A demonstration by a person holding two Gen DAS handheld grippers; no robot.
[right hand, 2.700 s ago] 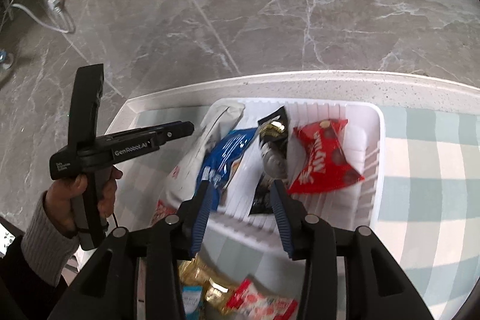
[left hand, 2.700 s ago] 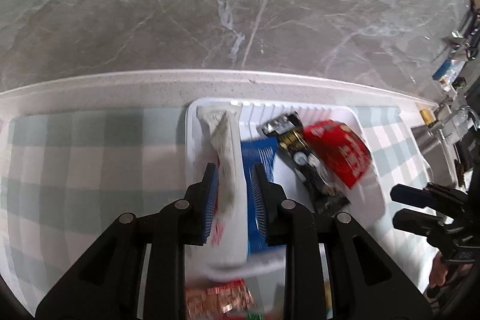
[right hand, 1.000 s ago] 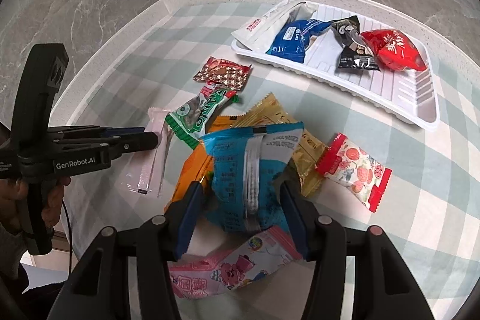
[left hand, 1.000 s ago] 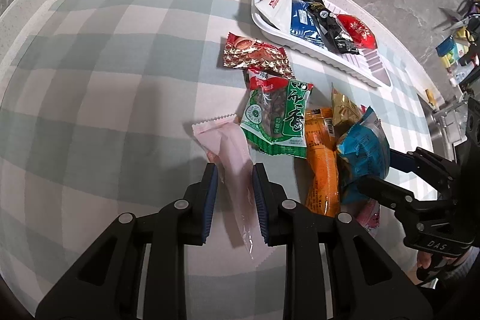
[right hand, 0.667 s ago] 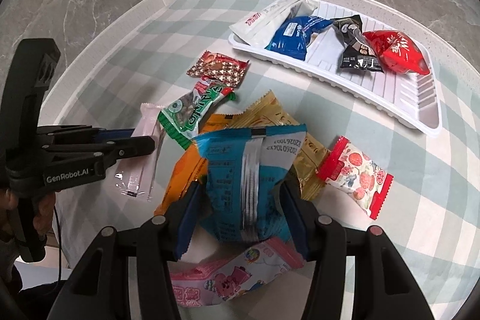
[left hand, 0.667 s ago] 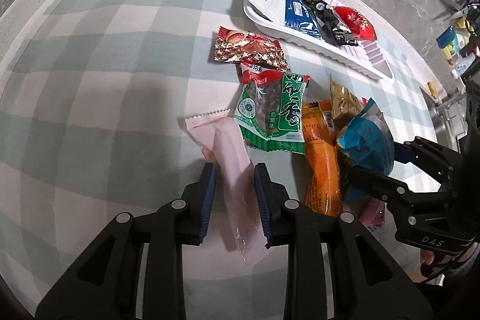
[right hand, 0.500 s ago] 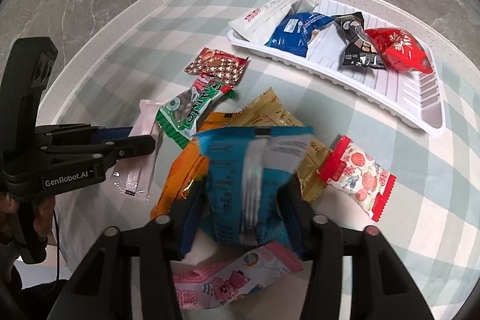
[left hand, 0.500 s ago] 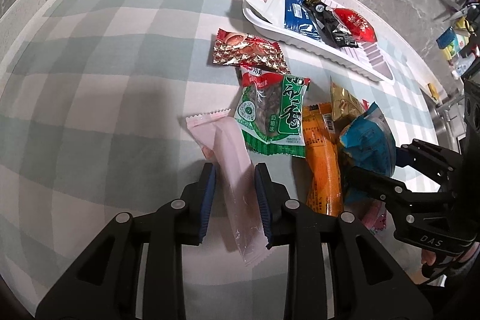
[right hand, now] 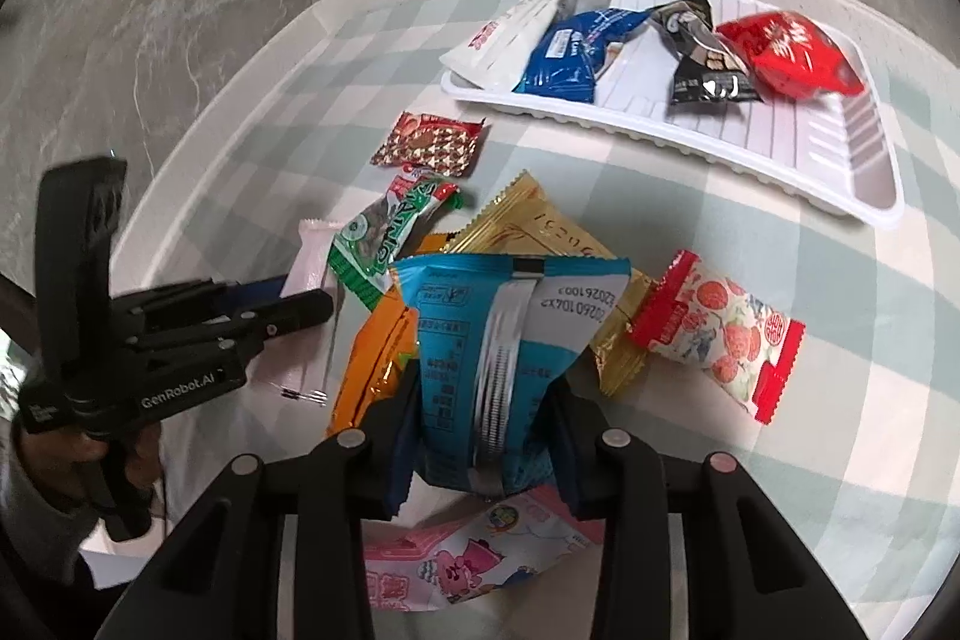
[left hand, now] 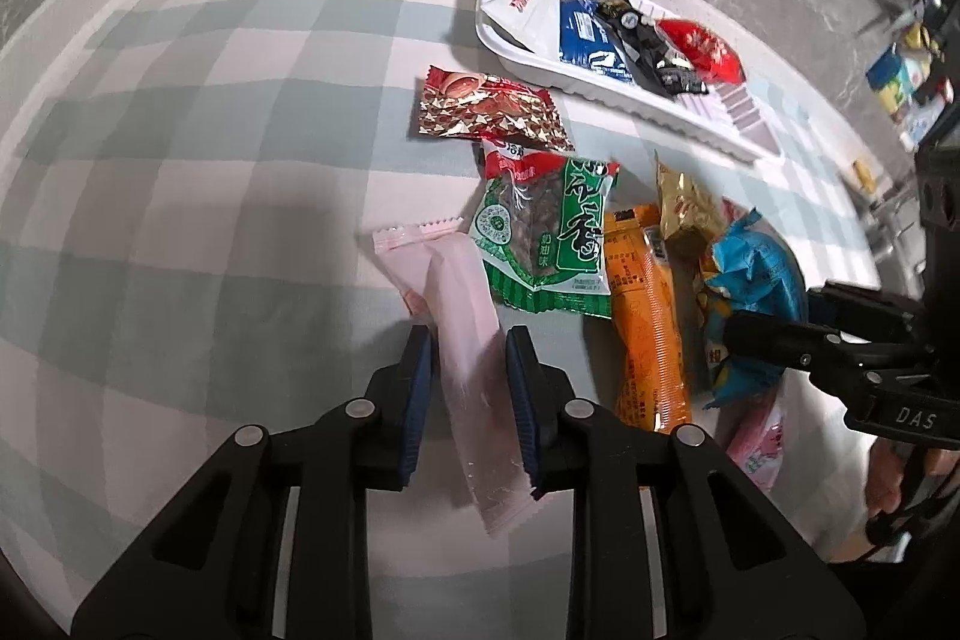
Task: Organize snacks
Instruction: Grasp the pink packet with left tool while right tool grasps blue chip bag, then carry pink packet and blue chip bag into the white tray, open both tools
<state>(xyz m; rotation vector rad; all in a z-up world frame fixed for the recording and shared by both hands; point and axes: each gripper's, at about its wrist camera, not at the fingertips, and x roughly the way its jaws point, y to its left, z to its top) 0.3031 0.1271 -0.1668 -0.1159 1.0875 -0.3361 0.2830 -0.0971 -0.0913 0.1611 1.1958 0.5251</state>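
1. A white tray (right hand: 864, 187) sits at the far side of the checked tablecloth (left hand: 180, 130), its ribbed right end bare.
2. Four snacks lie in the tray, from left to right: a white packet (right hand: 504, 40) hanging over the left rim, a blue packet (right hand: 570, 52), a black packet (right hand: 702, 58) and a red packet (right hand: 786, 52).
3. The right gripper (right hand: 483, 388) pinches a light blue packet (right hand: 510, 334) between its fingers and holds it above the loose pile.
4. The left gripper (left hand: 468, 358) has its fingers set narrowly on either side of a pale pink packet (left hand: 462, 310). I cannot tell whether the pads press it or only flank it.
5. The rest of the snacks lie loose on the cloth, outside the tray:
   - a red-and-gold packet (left hand: 486, 109) nearest the tray;
   - a green packet (left hand: 549, 232) just below it, touching the pink one;
   - an orange packet (left hand: 645, 316) beside the green;
   - a gold packet (right hand: 540, 232) partly under the blue one;
   - a red-and-white fruit packet (right hand: 714, 334) to the right;
   - a pink cartoon packet (right hand: 468, 562) under the right gripper.
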